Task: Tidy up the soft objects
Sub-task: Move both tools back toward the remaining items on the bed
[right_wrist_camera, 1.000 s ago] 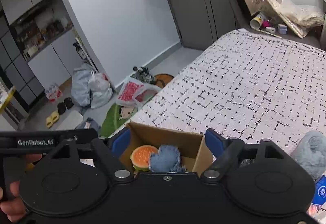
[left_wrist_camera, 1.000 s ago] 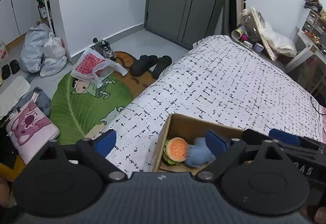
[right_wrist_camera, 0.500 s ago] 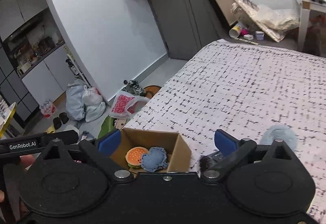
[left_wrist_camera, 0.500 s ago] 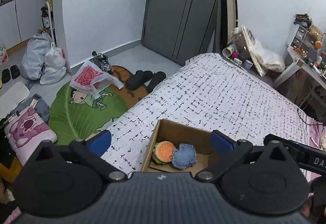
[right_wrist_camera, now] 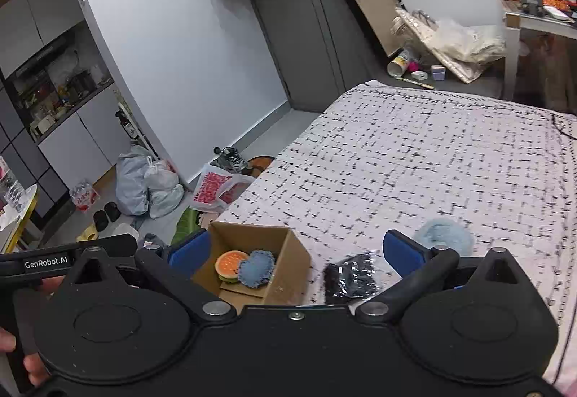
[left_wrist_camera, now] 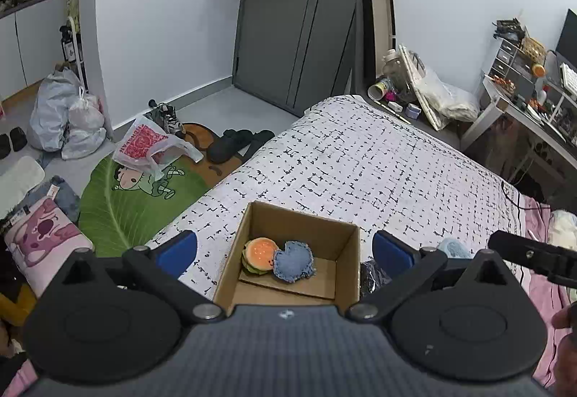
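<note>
An open cardboard box stands on the bed near its left edge. Inside lie a plush hamburger and a blue denim heart cushion. A black shiny soft item lies on the bed right of the box. A light blue fluffy item lies further right. My left gripper is open and empty, above the box. My right gripper is open and empty, above the box's right wall and the black item.
The bed has a white cover with black dashes. Left of it on the floor are a green leaf rug, slippers, plastic bags and a pink cushion. A cluttered desk stands at the right.
Both grippers rose and pulled back from the box, and both opened wider. The right view swung right, so the black item and blue fluffy item now show fully.
</note>
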Available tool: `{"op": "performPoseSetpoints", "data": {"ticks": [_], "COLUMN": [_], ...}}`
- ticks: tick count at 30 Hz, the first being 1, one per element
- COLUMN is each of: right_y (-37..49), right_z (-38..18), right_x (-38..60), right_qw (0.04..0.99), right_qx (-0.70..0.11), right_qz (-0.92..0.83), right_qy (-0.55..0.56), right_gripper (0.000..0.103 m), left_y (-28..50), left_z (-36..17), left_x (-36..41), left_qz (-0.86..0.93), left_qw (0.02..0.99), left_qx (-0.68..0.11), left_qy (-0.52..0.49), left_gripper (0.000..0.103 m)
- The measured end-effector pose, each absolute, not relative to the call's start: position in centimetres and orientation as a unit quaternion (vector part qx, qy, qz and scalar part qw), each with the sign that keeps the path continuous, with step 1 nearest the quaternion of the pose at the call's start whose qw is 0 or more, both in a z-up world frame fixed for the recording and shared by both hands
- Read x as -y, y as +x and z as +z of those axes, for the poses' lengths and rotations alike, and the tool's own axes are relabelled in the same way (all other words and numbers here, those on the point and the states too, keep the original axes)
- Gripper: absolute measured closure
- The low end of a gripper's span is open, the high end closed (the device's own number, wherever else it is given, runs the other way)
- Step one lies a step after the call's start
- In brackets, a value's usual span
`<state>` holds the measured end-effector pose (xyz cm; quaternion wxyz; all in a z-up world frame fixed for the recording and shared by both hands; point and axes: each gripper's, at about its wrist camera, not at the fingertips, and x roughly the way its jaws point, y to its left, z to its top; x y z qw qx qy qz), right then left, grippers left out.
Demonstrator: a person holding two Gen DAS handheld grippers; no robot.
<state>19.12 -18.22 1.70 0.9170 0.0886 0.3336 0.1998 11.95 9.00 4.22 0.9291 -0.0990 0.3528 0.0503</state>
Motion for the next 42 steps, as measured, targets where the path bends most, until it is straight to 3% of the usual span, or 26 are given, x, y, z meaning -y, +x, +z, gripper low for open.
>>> {"op": "performPoseSetpoints", "data": {"ticks": [22,42], "right_y": [16.5,17.6], "right_z": [0.4,-4.3], "right_x": [28.1,35.8], "right_qw": [0.902,0.862], "right_qx": [-0.372,-0.414], "right_qz": [0.148,0.052], "right_qy": [0.162,0.289], "right_gripper": [0.0,0.001], "left_y": [8.6,10.3], "left_z": [5.9,2.3], "left_x": [-3.0,3.3], "left_qz": [0.043,0.005], "left_qw": [0.93,0.923], "left_qx": [-0.352,-0.374], "left_qy": [-0.092,-0.092], "left_gripper": [0.001,0.003]}}
